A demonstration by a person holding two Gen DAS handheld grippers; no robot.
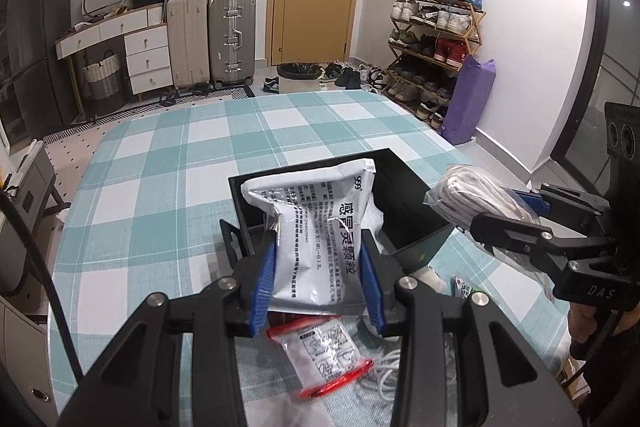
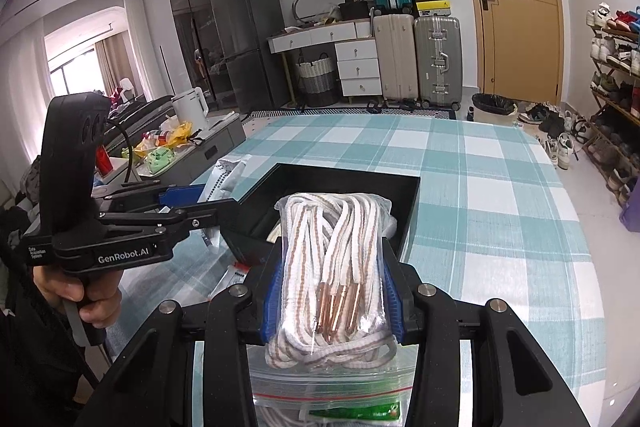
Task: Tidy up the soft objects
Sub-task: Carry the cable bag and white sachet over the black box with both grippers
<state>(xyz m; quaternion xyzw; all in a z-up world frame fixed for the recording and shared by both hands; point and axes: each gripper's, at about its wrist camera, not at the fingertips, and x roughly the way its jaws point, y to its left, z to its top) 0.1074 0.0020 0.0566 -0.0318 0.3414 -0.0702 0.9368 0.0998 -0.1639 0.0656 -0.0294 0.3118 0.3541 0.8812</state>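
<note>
While clamped on the white printed foil sachet (image 1: 316, 239), left tongs (image 1: 318, 279) hung just before the black square plastic bin (image 1: 416, 235). Best eased forward over its rim before letting go. Right tongs (image 2: 332, 291), squeezed round the clear bag of white-and-tan cord (image 2: 332, 263), likewise short of the bin; same advice, one load at a time.

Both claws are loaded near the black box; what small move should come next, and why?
Probably carry the left claw forward and lower its white sachet into the black box. The sachet is pinched and already hangs over the box opening, while the right claw holds the bagged laces just short of it.
</note>
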